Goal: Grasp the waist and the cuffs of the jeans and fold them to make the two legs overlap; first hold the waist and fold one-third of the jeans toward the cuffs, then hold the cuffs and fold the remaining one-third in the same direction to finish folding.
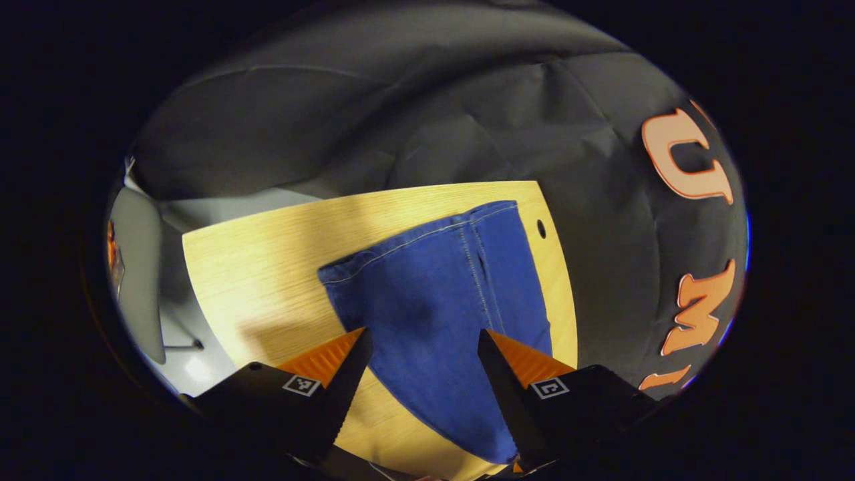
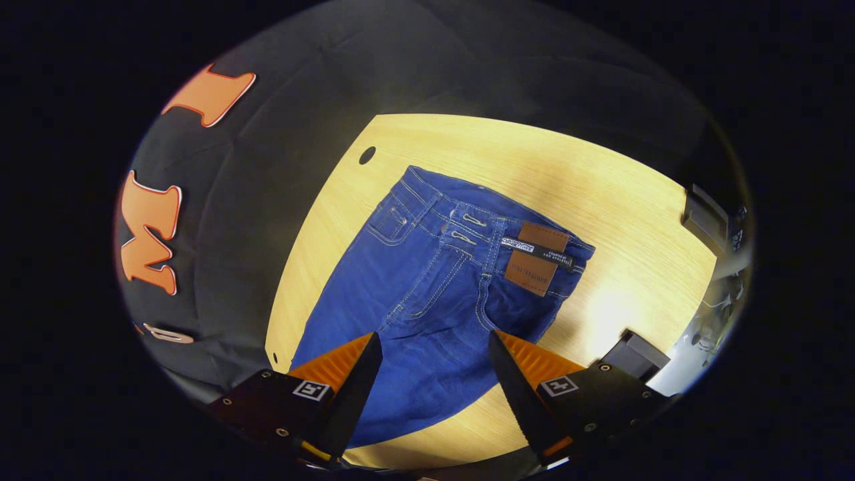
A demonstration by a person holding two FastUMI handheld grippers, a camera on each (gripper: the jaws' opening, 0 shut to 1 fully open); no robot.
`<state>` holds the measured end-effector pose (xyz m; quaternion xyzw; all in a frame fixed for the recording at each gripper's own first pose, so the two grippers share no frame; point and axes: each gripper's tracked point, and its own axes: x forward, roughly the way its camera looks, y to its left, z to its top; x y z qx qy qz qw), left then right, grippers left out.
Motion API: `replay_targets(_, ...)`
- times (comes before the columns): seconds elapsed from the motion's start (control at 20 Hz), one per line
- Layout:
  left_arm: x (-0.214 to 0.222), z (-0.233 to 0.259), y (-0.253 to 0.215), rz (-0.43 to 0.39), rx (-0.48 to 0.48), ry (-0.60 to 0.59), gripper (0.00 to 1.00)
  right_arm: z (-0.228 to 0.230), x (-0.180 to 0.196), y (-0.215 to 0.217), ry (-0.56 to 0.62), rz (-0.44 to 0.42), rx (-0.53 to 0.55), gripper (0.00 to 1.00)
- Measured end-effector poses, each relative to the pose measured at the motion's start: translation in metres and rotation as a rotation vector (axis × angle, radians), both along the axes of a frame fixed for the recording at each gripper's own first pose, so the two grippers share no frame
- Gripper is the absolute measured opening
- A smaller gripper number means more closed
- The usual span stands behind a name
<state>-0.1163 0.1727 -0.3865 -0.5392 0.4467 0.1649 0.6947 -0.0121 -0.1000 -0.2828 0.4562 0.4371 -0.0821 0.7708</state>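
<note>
Blue jeans lie flat on a light wooden table, folded lengthwise with one leg over the other. The left gripper view looks down the legs [image 1: 441,300] to the stacked cuffs [image 1: 427,234] at the far end. My left gripper [image 1: 424,341] hovers open above the legs, holding nothing. In the right gripper view the waist [image 2: 494,227] with its brown leather patch [image 2: 538,257] lies at the far end. My right gripper [image 2: 434,344] hangs open over the seat of the jeans [image 2: 427,294], with nothing between its fingers.
The wooden table [image 1: 267,267] has a small dark hole [image 1: 541,229] near the cuffs, and another hole [image 2: 367,155] beyond the waist. Black cloth wall runs close along one long side. Grey floor and a grey box [image 2: 701,214] lie past the table's other edges.
</note>
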Motion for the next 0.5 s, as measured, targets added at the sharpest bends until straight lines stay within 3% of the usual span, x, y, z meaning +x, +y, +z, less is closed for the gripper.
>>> replay_targets(0.2,-0.01,-0.019,0.003,0.007,-0.028,0.024,0.98,-0.009,-0.001,-0.003,0.031,-0.011,-0.001,0.99)
replay_targets(0.5,0.013,-0.019,0.002,0.051,-0.1,-0.094,0.89,-0.016,0.0,-0.006,0.048,-0.025,-0.002,0.99)
